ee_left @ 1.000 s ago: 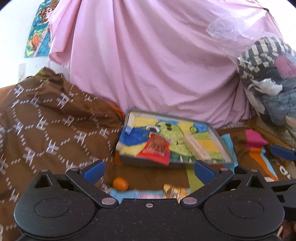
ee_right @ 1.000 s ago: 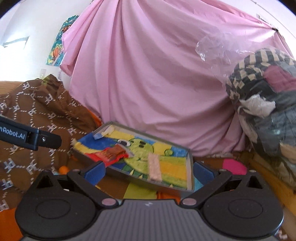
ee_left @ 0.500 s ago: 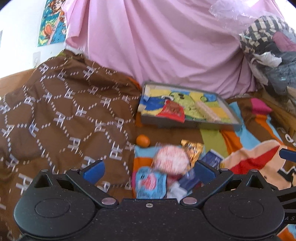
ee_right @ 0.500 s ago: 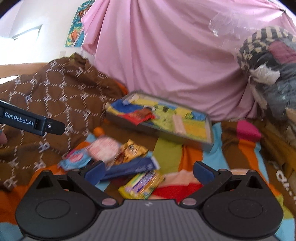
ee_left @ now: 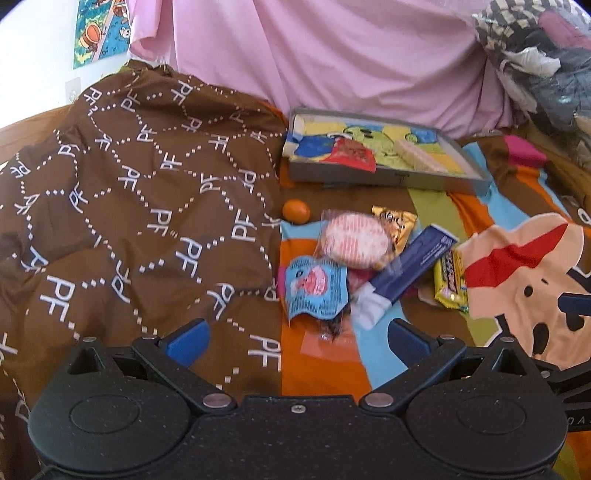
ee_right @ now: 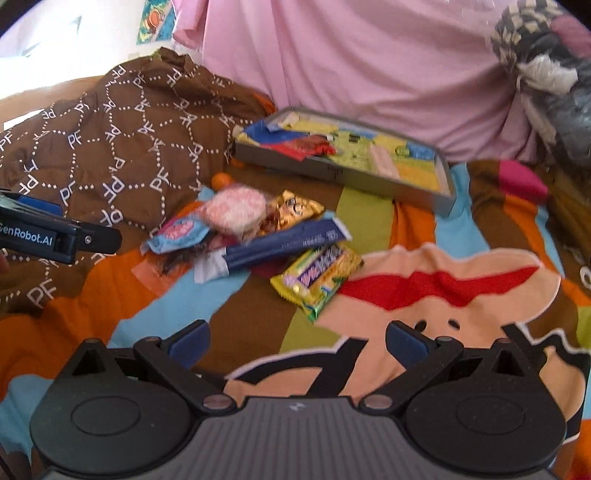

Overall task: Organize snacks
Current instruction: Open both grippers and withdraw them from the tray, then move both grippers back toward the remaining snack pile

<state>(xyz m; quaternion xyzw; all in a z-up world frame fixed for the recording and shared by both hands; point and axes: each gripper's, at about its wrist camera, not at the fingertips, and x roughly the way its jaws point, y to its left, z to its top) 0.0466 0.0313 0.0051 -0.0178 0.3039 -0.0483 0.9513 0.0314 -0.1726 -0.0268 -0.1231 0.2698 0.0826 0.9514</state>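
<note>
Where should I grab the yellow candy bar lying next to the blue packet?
Pinch the yellow candy bar across its narrow width at mid-length, coming from above with the right gripper. It lies flat, its near side clear of the blue packet.

Brown blanket [ee_left: 140, 192] with white dotted lattice, pink sheet [ee_left: 351, 55], yellow candy wrapper [ee_right: 317, 280].

Brown patterned blanket [ee_left: 140, 206], pink sheet [ee_left: 351, 55], cartoon bedspread [ee_right: 424, 288], wall poster [ee_left: 99, 33], clothes heap [ee_left: 543, 62].

Wrapped snacks [ee_right: 258, 236] heaped near shallow grey tray [ee_right: 445, 192].
</note>
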